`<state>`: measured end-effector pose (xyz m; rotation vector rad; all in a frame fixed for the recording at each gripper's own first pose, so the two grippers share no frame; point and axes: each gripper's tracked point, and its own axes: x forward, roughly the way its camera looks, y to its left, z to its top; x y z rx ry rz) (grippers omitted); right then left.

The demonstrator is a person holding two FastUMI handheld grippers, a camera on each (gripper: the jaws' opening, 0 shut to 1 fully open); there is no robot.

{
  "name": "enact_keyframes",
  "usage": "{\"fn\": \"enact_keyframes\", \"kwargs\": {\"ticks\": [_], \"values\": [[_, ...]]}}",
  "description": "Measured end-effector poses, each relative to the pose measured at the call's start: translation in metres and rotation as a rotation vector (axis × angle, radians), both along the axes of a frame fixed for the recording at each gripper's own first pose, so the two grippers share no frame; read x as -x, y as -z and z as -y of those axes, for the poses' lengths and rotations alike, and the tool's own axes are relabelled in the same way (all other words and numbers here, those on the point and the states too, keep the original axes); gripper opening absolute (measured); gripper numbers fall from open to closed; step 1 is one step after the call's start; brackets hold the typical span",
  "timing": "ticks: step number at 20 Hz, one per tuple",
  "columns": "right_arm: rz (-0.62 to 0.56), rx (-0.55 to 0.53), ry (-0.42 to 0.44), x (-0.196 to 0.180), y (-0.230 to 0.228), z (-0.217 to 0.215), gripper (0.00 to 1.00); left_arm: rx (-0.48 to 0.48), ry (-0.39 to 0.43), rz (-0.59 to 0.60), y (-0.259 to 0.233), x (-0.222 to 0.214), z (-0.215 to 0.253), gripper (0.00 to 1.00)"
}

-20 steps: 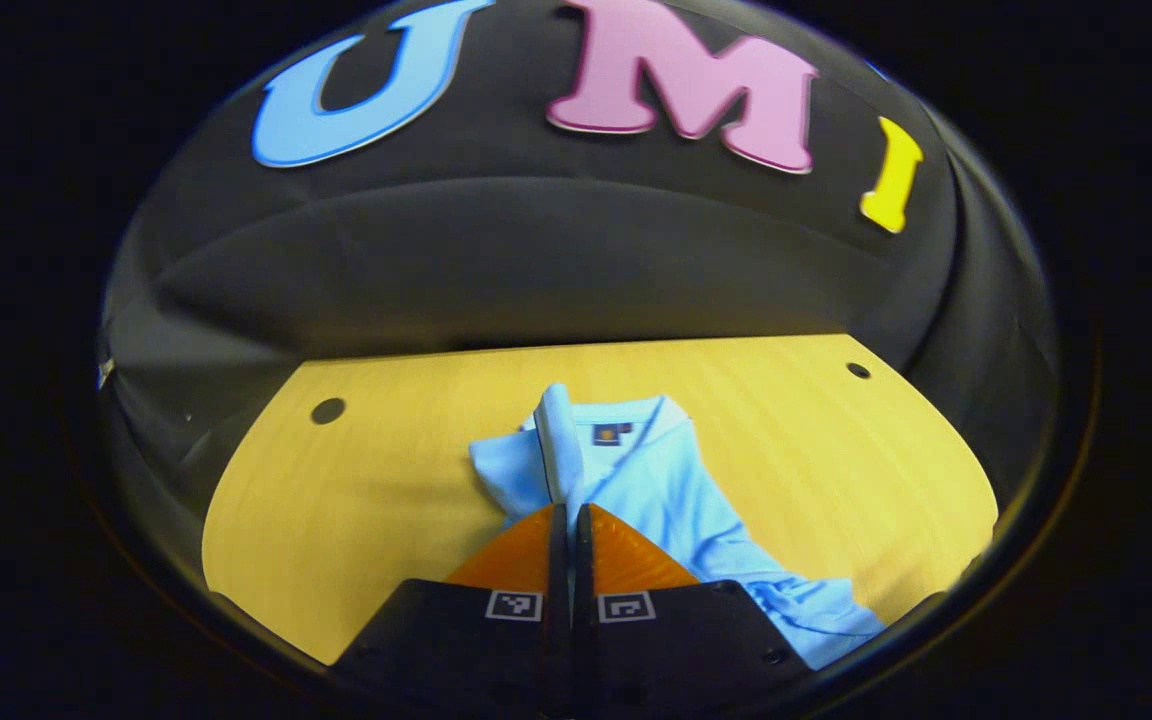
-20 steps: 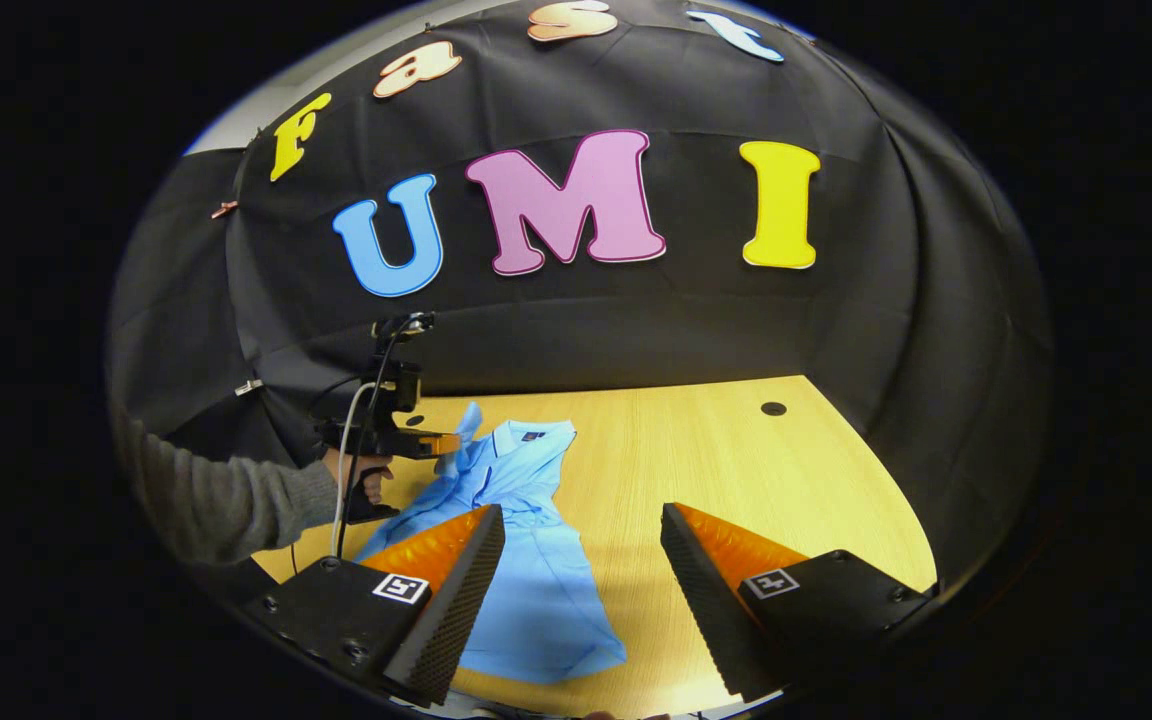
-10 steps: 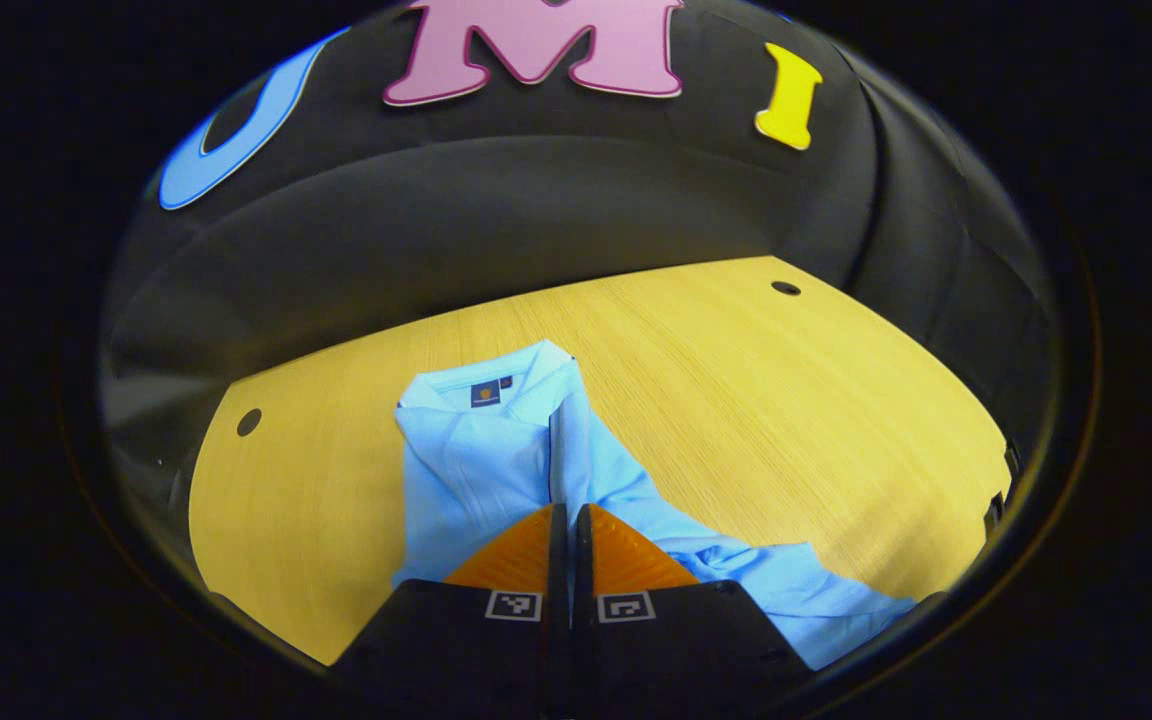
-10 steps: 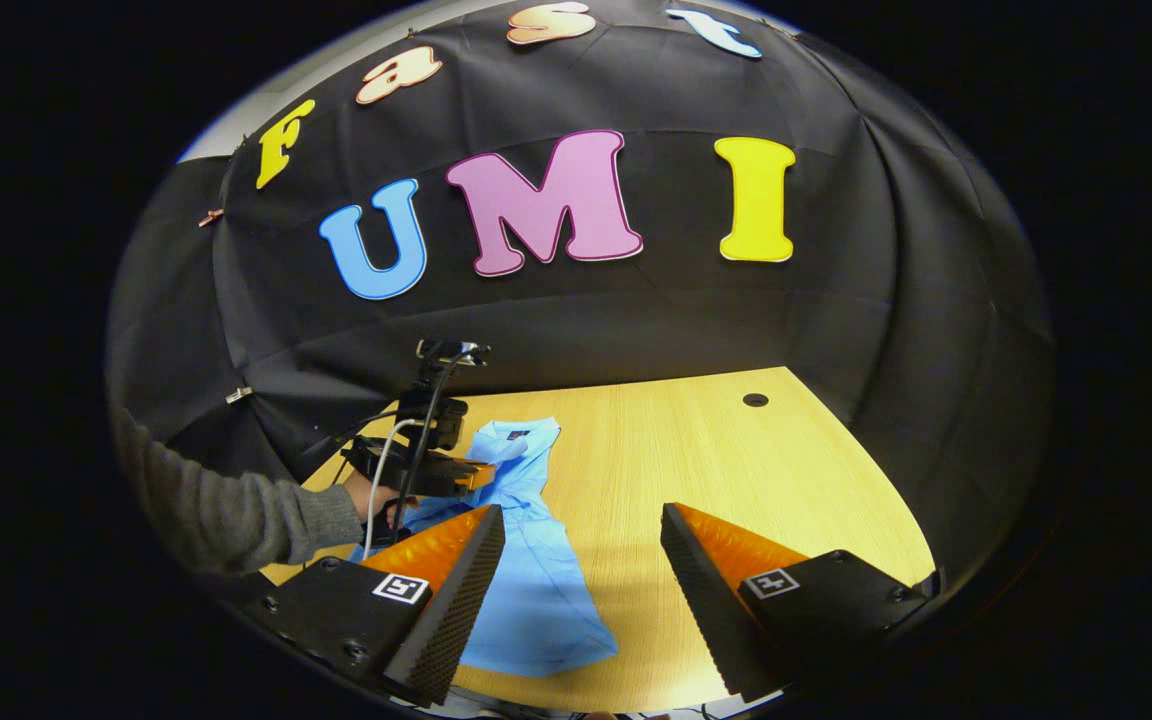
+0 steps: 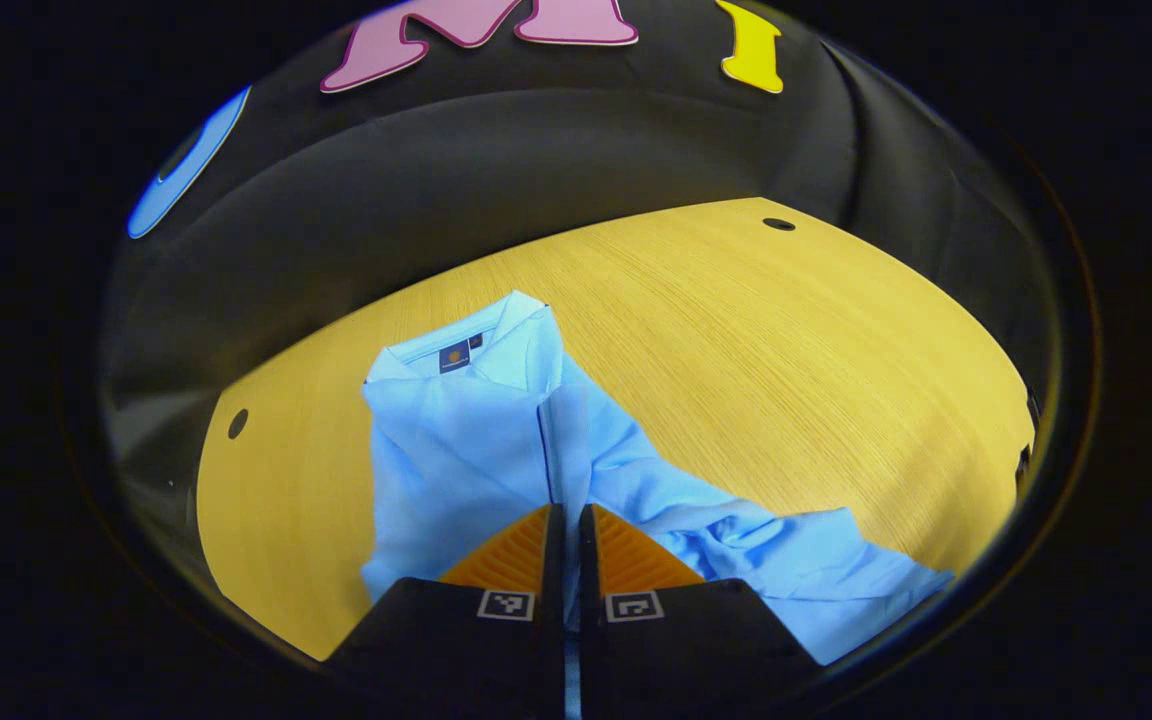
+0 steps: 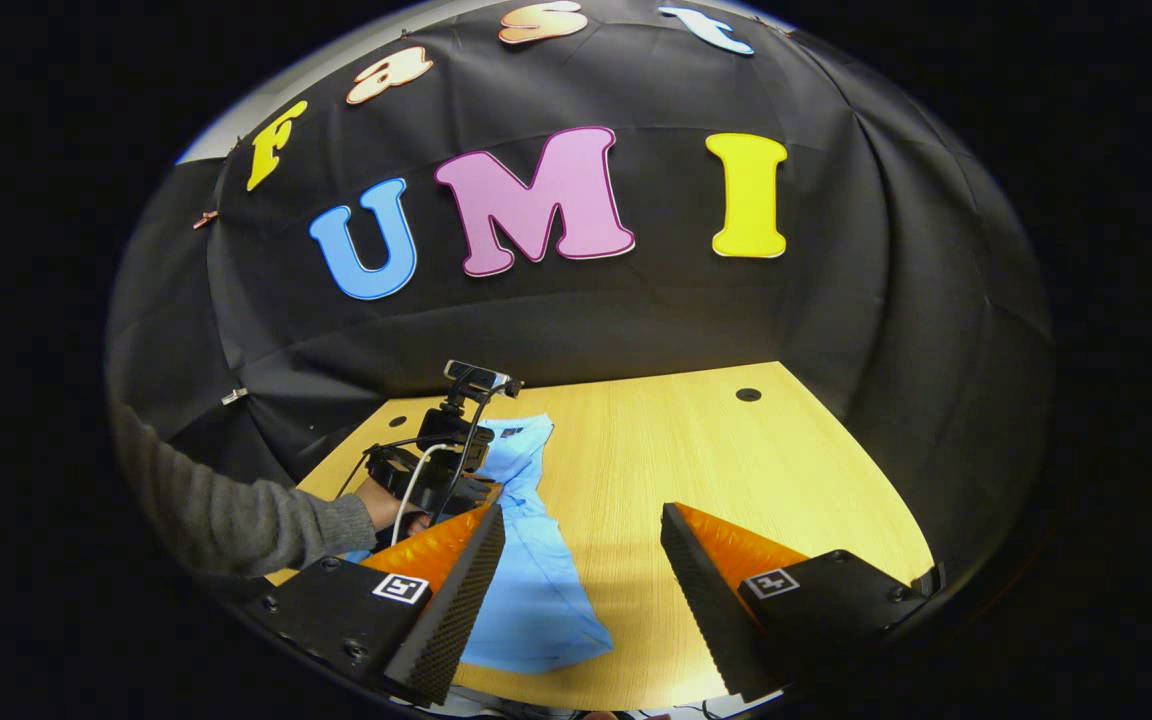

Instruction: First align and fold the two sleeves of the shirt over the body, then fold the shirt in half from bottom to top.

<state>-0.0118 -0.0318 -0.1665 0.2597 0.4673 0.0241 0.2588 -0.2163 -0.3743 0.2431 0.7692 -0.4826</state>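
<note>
A light blue shirt (image 5: 456, 440) lies on the yellow wooden table (image 5: 786, 350), its collar (image 5: 481, 350) toward the far edge. My left gripper (image 5: 566, 512) is shut on the shirt's sleeve (image 5: 554, 450), which rises as a narrow strip over the shirt's body. The lower part of the shirt bunches toward the right. In the right gripper view a hand in a grey sleeve (image 6: 236, 520) holds the left gripper (image 6: 476, 487) low over the shirt (image 6: 536, 590). My right gripper (image 6: 581, 545) hovers open above the table (image 6: 736, 460), right of the shirt's hem, with nothing between its fingers.
Small round holes (image 5: 778, 224) sit in the table near its far corners, with another hole (image 5: 237, 423) at the left. Bare wood lies to the right of the shirt. The black cloth wall (image 6: 586, 320) closes off the back.
The left gripper has carried the sleeve rightward across the shirt's body and lower toward it. The right gripper has barely moved and stays open.
</note>
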Motion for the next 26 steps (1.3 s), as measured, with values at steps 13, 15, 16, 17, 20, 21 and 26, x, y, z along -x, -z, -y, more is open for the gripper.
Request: {"fn": "enact_keyframes", "kwargs": {"ticks": [13,15,16,17,20,21,26], "values": [[-0.010,-0.004,-0.006,0.007,-0.001,-0.004,0.98,-0.002,-0.056,0.120,-0.017,-0.007,-0.021,0.88],[-0.009,-0.005,-0.006,0.012,-0.002,-0.006,0.98,0.007,-0.057,0.161,-0.031,-0.004,-0.024,0.93],[-0.008,-0.005,-0.005,0.013,-0.003,-0.008,0.98,0.018,-0.057,0.187,-0.040,-0.002,-0.024,0.93],[-0.006,-0.005,-0.005,0.015,-0.004,-0.010,0.98,0.032,-0.058,0.214,-0.052,0.002,-0.026,0.93],[-0.005,0.000,-0.009,0.019,-0.005,-0.015,0.98,0.083,-0.078,0.294,-0.095,0.029,-0.043,0.93],[-0.002,0.006,-0.010,0.019,-0.005,-0.016,0.98,0.101,-0.090,0.322,-0.110,0.041,-0.052,0.93],[-0.042,0.022,-0.010,0.033,0.007,-0.021,0.98,0.165,-0.159,0.350,-0.151,0.122,-0.112,0.95]]}}
